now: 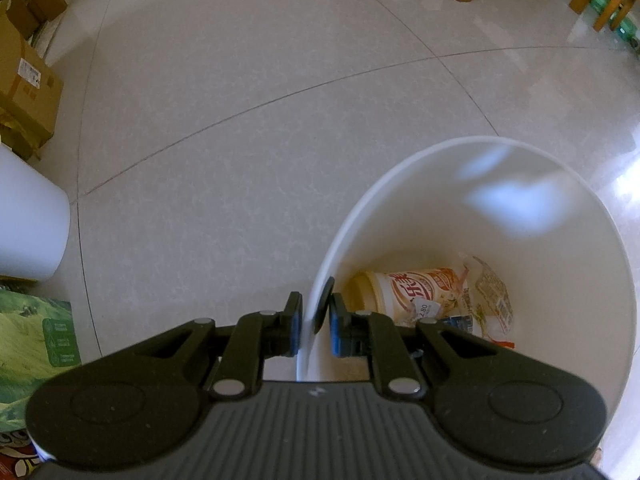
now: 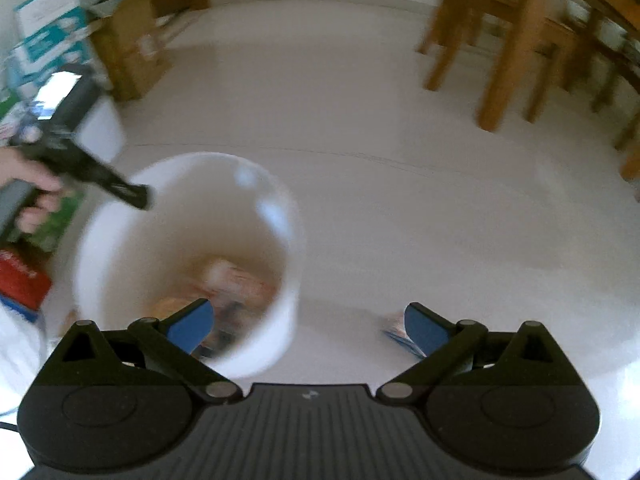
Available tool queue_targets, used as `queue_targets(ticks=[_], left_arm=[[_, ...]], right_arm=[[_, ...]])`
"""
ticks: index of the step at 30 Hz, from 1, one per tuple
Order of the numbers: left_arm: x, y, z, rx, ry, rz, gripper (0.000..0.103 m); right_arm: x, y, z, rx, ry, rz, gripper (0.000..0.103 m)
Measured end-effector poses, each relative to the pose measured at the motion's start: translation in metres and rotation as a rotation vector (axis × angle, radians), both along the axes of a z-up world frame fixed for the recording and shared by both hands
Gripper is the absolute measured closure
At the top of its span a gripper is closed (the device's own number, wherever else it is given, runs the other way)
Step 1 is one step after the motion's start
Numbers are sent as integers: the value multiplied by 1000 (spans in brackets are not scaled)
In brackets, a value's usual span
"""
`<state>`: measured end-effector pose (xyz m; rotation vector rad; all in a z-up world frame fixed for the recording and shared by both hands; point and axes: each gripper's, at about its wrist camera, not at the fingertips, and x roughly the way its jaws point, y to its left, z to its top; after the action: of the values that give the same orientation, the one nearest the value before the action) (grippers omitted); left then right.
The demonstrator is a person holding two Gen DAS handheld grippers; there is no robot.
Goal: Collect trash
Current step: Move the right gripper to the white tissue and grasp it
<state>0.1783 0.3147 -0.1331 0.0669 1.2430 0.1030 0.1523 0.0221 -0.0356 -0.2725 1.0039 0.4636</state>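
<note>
Cardboard boxes (image 1: 24, 80) — wooden chair legs (image 2: 508, 52) — tiled floor (image 1: 240, 100)

1. One white trash bucket (image 1: 520, 208) with trash inside.
2. One drink cup (image 1: 416, 292) inside it.
3. One clear wrapper (image 1: 490, 296) beside the cup.
4. Two grippers: left gripper (image 1: 314, 326), right gripper (image 2: 308, 326).
5. One wrapper on the floor (image 2: 396, 330).

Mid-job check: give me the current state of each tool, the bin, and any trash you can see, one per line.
Left tool: shut on the white bin's rim.
Right tool: open, holding nothing.
White bin: upright on the floor, gripped at its rim, partly filled.
Paper cup: lying on its side in the bin.
Clear wrapper: crumpled in the bin beside the cup.
Blue wrapper: on the floor outside the bin, by the right tool.
</note>
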Motion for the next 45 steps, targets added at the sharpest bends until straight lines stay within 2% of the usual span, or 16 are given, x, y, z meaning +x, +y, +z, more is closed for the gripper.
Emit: queue_targets(ticks=[4,12,15,17,19,21,25,30,38,40,45], left_arm=[[0,0,0,-1,-1,2,91],[1,-1,0,-1,1,7,91],[1,-1,0,1,0,5,91],[1,-2,0,0,1,4,91],[1,-1,1,-8,2,11,91],[1,1,0,-9,4,14,91],[2,0,0,-3,6,10,91],[2,-1,1,5,6,7,91],[2,0,1,0,6,7,91],[2,0,1,4,6,6,91],[2,-2,1,6,5,5,91]], right_arm=[[17,-59,-26,-45,4,-131,0],[76,-175,-122,12,163,-521,0],[90,-203,-161,39,215,-652,2],[96,-214,-185,41,245,-721,6],[97,-225,-211,54,279,-789,14],[100,-229,-235,58,304,-845,16],[107,-233,-270,32,321,-886,19],[114,-242,-297,29,333,-924,22],[117,-248,-318,15,321,-948,35],[117,-249,-321,17,318,-953,43],[117,-249,-322,-5,305,-929,53]])
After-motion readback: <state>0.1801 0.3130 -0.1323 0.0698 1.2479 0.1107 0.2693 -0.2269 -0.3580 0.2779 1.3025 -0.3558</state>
